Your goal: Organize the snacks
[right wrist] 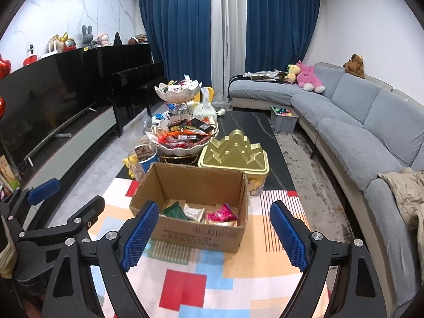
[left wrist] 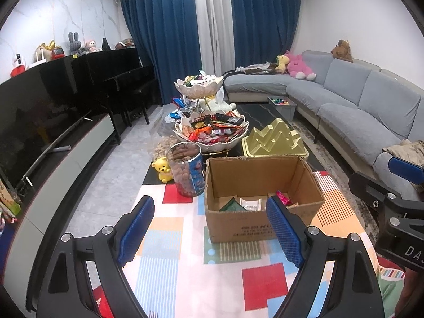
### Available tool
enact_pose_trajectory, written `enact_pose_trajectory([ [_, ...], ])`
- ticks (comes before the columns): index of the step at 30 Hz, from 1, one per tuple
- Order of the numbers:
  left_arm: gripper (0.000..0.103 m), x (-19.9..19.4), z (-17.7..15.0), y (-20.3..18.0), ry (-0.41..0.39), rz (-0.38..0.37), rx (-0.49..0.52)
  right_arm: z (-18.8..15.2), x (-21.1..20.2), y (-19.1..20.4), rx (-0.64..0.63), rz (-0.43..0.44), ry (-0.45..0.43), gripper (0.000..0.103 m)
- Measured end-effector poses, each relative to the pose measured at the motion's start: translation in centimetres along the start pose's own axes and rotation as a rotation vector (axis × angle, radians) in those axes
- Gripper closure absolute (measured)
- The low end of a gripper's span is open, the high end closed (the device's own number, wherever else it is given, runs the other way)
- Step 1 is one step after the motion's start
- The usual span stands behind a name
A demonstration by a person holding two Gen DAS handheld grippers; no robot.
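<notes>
Jaws on both grippers stand spread wide and hold nothing. The left gripper [left wrist: 210,228] hangs just in front of the cardboard box [left wrist: 261,206], its right pad overlapping the box's near wall in the left wrist view, though whether it touches the cardboard I cannot tell. The right gripper [right wrist: 214,235] hovers in front of the same box [right wrist: 196,206], its blue pads [right wrist: 140,235] flanking the near wall with open air between them.

That box is the landmark. It sits open on the patterned cloth of the table [right wrist: 185,286] and already has a few packets on its floor: a green sachet [right wrist: 173,210], a pale one [right wrist: 193,212] and a pink wrapper [right wrist: 221,214]. Behind the box stands the tiered snack stand [right wrist: 182,132], both bowls heaped with wrapped snacks. Behind the box on its left is a clear jar of nuts [left wrist: 186,169] with a yellow bear figure [left wrist: 163,168] beside it; behind the box on its right is a gold mountain-shaped container [right wrist: 233,153].

My reading is that sorting has barely started, with most snacks not yet moved off the stand. The step in hand looks like a pause between picks. The next move likely calls for one gripper to reach over the box to the stand's lower bowl, close on a single wrapper, and avoid dragging neighbours off the pile.
</notes>
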State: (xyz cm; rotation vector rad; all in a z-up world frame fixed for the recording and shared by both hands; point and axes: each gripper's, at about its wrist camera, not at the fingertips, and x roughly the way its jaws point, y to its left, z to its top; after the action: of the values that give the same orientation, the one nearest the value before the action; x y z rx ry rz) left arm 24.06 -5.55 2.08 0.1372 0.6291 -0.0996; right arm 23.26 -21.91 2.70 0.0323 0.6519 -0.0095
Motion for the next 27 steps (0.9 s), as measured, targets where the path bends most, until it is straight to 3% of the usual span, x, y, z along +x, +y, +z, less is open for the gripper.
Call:
enact_pose_trajectory([
  [27,0.016,-8.9,-8.8,0.5,-0.012,0.044,-0.005,-7.7,-8.1,0.3,0.014,-0.025,-0.041,0.016],
])
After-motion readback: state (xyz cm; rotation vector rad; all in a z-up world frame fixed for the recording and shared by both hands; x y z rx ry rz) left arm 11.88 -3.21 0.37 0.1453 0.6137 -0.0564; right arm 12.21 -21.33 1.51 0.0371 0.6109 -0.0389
